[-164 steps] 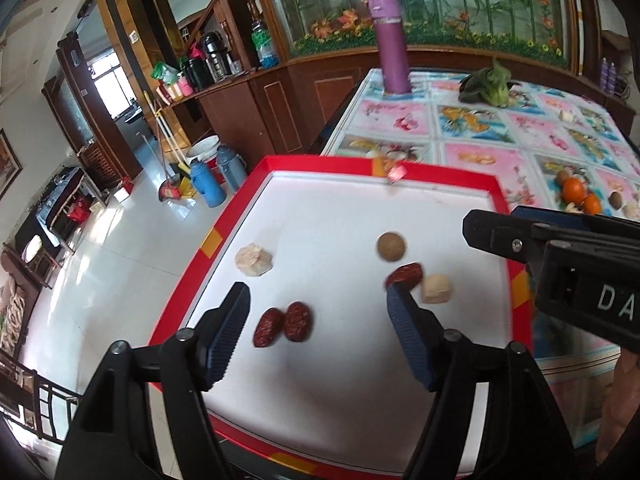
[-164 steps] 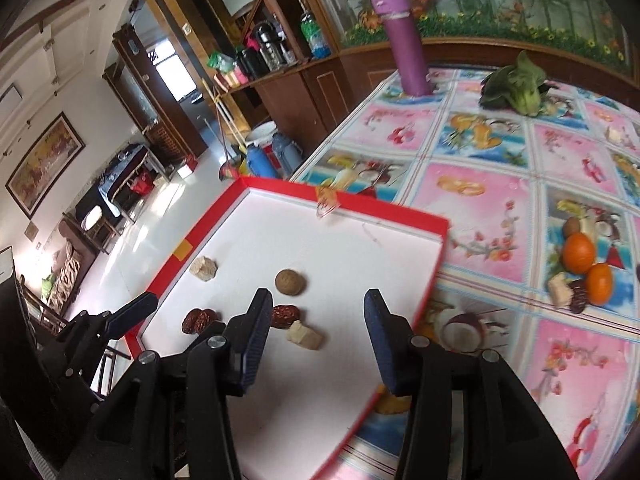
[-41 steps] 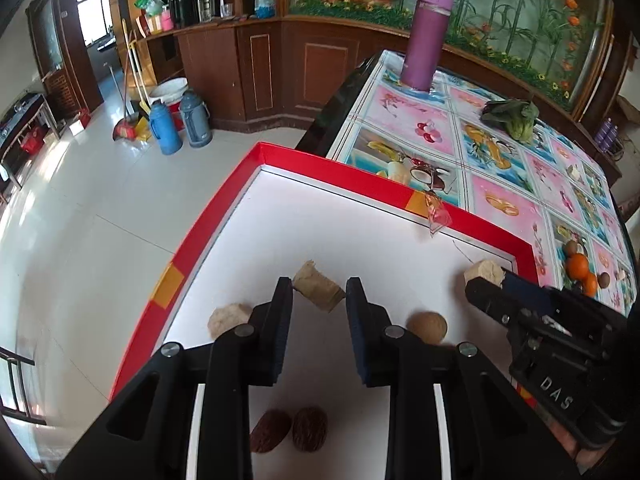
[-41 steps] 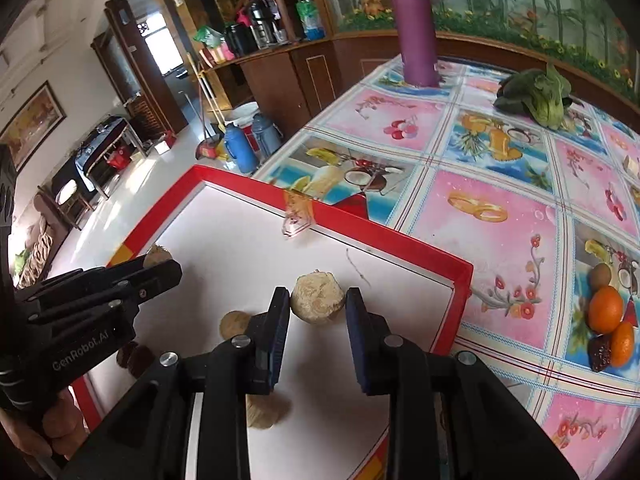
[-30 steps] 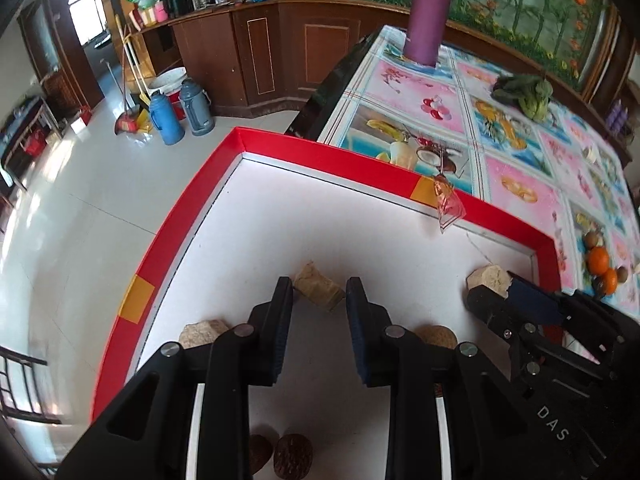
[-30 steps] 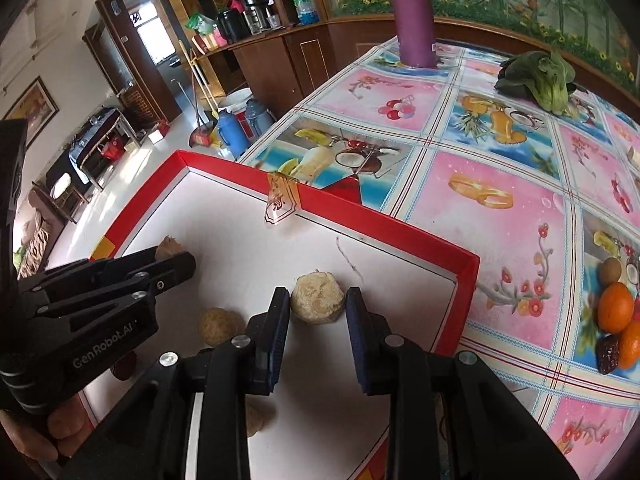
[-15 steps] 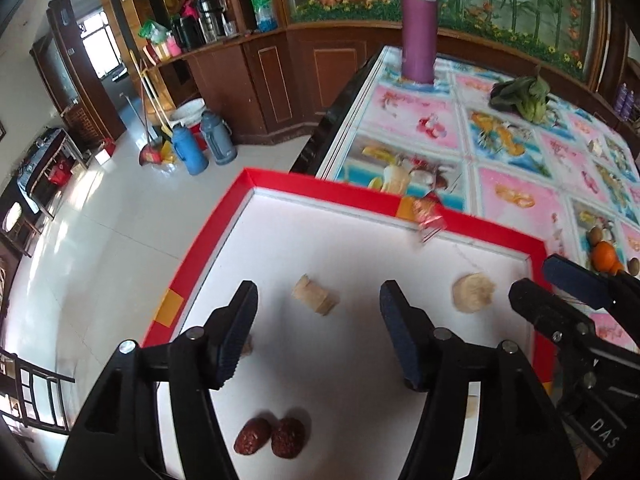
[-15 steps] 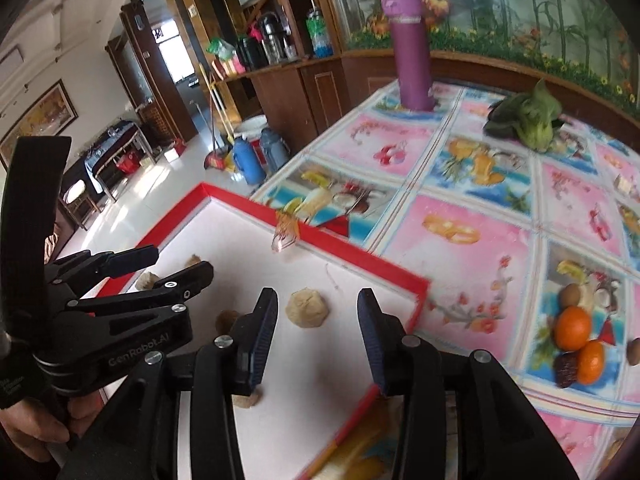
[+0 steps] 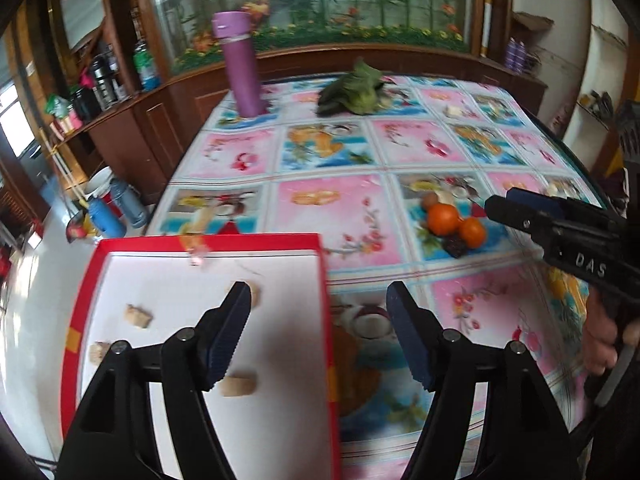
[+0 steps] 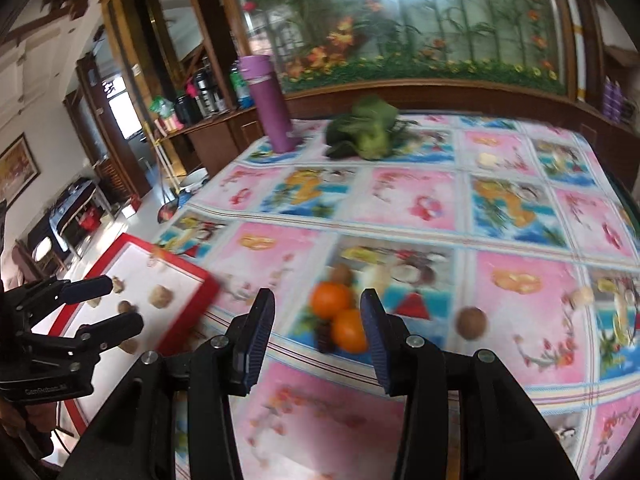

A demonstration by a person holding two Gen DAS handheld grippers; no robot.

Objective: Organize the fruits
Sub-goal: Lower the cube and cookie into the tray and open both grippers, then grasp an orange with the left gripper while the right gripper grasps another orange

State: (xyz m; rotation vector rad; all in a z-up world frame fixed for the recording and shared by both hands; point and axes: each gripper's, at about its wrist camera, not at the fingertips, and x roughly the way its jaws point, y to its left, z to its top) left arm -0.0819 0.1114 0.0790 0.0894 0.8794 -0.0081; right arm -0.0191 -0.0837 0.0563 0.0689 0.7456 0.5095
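Both my grippers are wide open and empty, the right gripper (image 10: 318, 320) lined up on the oranges (image 10: 340, 318) on the counter (image 10: 520, 280). I'd drop straight down on one orange, avoiding the dark fruit beside it, then carry it to the red tray (image 9: 200, 243).

Two round oranges (image 10: 338, 316) touching on the floral tablecloth, a dark date (image 10: 323, 336) against them, a small brown fruit (image 10: 342, 273) just behind, another brown round fruit (image 10: 472, 322) lying apart, pale chunks (image 9: 138, 316) scattered on the red-rimmed white tray (image 9: 208, 242)

Round orange citrus fruits (image 10: 331, 300); white flat tray with red rim (image 9: 208, 243); counter cloth (image 9: 328, 208) in pink-and-blue fruit-print squares; tall purple cylindrical flask (image 9: 241, 66)
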